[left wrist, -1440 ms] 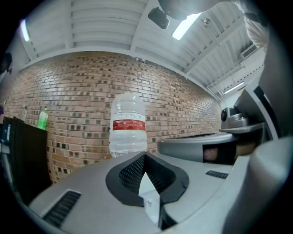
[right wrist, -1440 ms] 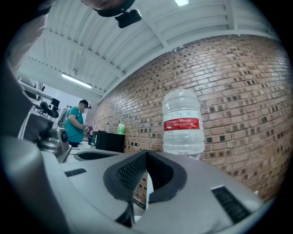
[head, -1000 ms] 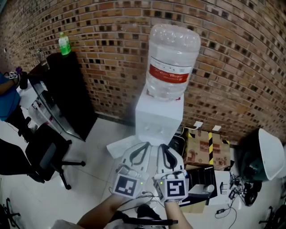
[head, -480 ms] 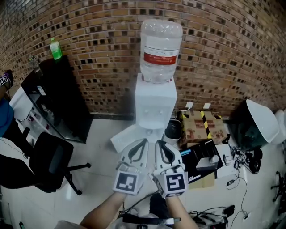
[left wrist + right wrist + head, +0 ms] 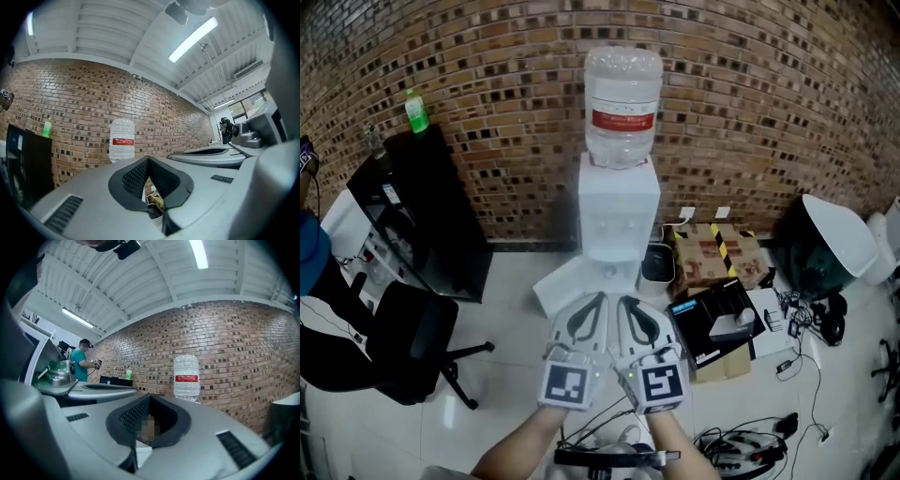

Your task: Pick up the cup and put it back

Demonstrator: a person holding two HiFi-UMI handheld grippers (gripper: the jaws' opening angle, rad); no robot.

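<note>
I see no cup in any view. A white water dispenser (image 5: 617, 211) with a clear bottle (image 5: 622, 103) on top stands against the brick wall; the bottle (image 5: 122, 139) (image 5: 186, 376) also shows in both gripper views. My left gripper (image 5: 592, 300) and right gripper (image 5: 627, 302) are held side by side over the floor, short of the dispenser, and point toward it. Both are shut with nothing between the jaws. In its own view the left gripper (image 5: 149, 160) has its tips together, and the right gripper (image 5: 150, 397) does too.
A black cabinet (image 5: 412, 216) with a green bottle (image 5: 416, 111) stands at left, an office chair (image 5: 394, 347) in front of it. Right of the dispenser are a black bin (image 5: 658, 264), a cardboard box (image 5: 712, 248), gear and cables (image 5: 750, 445). A person (image 5: 80, 363) stands far off.
Both grippers and the head view have drawn back from the dispenser, which now looks smaller and farther. More floor and clutter shows. Both grippers stay shut.
</note>
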